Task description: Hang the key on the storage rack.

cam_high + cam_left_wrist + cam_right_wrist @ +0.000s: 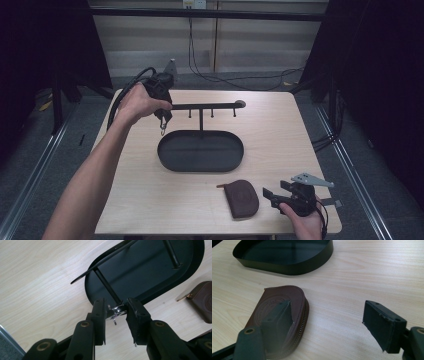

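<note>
A small silver metal clasp (116, 312), maybe a key ring, sits pinched between the 2 black jaws of the left gripper (115, 311), and the pads press on it from both sides. In the high view that left gripper (163, 120) points down with the shiny piece (163, 131) dangling from its tip. It hangs just under the left end of the stand's crossbar (205, 106), above the tabletop and just off the far-left rim of the tray, apart from both.

The crossbar is thin and black, with 3 short pegs hanging under it. It stands on 1 post (201, 120) that rises from the black oval tray (167, 155). The tray sits near the middle of the tabletop (135, 200), and apart from the post's foot its dark floor is bare.

Toward the near edge, right of centre, lies a brown leather zip pouch (242, 198), flat on the wood, with a round stamp embossed on its face and a small tab at its left corner. Up close in the right gripper view, the pouch (294, 298) lies partly behind 1 jaw, zipper edge toward the camera.

The right gripper (274, 197) rests by the near-right corner, just beside the pouch, its jaws spread wide with nothing between them.
</note>
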A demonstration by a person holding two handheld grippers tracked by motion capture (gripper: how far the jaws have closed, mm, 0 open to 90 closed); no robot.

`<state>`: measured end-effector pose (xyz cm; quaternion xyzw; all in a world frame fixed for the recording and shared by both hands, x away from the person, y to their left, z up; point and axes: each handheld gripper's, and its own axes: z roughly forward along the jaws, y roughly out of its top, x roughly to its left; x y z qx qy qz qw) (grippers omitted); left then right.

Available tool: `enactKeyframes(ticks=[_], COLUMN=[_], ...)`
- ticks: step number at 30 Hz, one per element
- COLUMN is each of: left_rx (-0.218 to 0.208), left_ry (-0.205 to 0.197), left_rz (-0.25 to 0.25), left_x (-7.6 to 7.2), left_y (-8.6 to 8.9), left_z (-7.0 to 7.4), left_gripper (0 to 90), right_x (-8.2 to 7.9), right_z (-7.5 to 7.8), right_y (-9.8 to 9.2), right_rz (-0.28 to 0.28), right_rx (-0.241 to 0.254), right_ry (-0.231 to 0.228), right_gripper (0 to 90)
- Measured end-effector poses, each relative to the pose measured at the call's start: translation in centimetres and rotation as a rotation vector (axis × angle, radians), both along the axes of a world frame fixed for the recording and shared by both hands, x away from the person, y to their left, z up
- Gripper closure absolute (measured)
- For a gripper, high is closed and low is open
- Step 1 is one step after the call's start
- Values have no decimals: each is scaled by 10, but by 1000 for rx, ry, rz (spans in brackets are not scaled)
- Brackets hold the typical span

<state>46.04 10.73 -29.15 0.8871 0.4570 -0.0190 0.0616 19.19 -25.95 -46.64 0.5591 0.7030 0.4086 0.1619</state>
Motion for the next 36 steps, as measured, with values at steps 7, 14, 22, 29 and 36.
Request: enactKeyframes(ticks=[7,14,22,29,36], left_rx=[-8,-11,-25,-43,-56], left_ry=[-2,-3,-21,-10,-7], left_rz=[11,22,40,40,55], left_x=[2,6,7,6,5], left_y=[-5,-6,-2,0,10], left_z=[-3,-6,-8,-13,-16], left_gripper=[690,690,723,620,473], right_x=[-1,-1,-1,-1,0], right_z=[0,0,0,0,0], right_y=[0,0,0,1,1], right_rz=[8,8,11,10,9], right_rx=[2,3,3,1,0], right_ry=[-1,0,-2,-1,1], right_gripper=[234,235,235,235,235])
